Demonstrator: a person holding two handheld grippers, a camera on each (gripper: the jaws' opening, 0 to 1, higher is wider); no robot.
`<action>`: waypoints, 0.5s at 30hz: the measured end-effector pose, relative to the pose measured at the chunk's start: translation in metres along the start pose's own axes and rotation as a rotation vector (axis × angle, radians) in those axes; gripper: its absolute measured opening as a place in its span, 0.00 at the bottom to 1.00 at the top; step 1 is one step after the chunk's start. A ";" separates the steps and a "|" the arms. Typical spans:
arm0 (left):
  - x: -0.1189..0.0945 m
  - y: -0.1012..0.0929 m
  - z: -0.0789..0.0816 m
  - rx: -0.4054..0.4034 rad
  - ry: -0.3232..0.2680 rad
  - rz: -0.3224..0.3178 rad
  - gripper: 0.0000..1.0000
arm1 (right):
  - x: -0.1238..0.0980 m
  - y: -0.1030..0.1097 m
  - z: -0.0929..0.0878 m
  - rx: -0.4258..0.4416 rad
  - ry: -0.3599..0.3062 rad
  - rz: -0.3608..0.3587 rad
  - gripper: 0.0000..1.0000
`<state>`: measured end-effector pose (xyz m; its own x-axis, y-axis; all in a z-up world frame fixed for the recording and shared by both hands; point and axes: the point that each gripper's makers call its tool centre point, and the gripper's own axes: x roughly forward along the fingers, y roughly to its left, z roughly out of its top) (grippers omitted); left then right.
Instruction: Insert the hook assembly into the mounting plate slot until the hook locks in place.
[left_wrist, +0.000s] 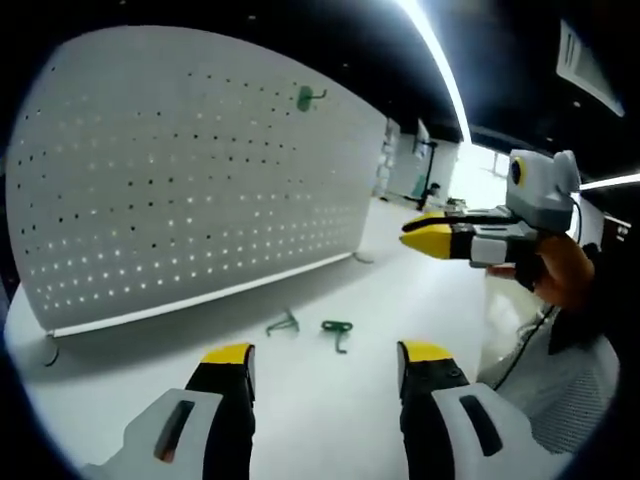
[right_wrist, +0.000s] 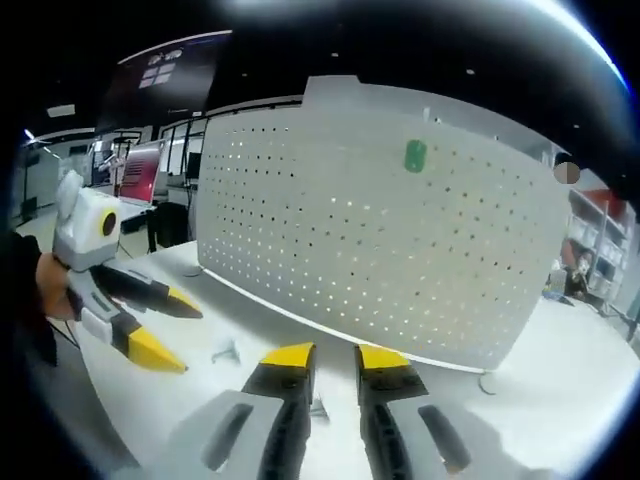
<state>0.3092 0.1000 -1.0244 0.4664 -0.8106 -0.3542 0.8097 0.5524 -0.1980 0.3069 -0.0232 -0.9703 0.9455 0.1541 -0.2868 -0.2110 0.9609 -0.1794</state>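
A white pegboard (left_wrist: 200, 180) stands upright on the white table, with one green hook (left_wrist: 305, 97) hanging high on it. Two loose hooks lie on the table in front of it: a grey-green one (left_wrist: 284, 324) and a green one (left_wrist: 337, 332). My left gripper (left_wrist: 328, 355) is open just short of them, nothing between its jaws. My right gripper (left_wrist: 410, 232) hovers at the right, above the table, held by a hand. In the right gripper view the pegboard (right_wrist: 380, 250) bears the green hook (right_wrist: 415, 155). The right gripper (right_wrist: 335, 358) stands open by a narrow gap. The left gripper (right_wrist: 188, 338) is open beside a loose hook (right_wrist: 228, 352).
The table (left_wrist: 420, 300) runs on to the right of the pegboard. The board rests on small feet (right_wrist: 487, 381) at its ends. A dark office with monitors (right_wrist: 140, 170) lies behind at the left. A person's hand (left_wrist: 560, 272) and sleeve are at the right.
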 end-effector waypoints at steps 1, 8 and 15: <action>0.000 0.000 -0.001 0.000 0.002 0.000 0.58 | 0.000 0.000 0.000 0.002 0.001 0.001 0.14; -0.003 0.003 0.001 -0.001 -0.002 0.009 0.57 | 0.001 -0.002 0.001 0.005 -0.008 -0.001 0.14; -0.005 0.006 0.005 0.000 -0.005 0.020 0.56 | 0.001 -0.001 0.002 0.015 -0.018 0.007 0.15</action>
<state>0.3133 0.1068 -1.0192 0.4842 -0.8005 -0.3531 0.8002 0.5684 -0.1914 0.3088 -0.0239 -0.9688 0.9483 0.1646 -0.2713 -0.2139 0.9631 -0.1633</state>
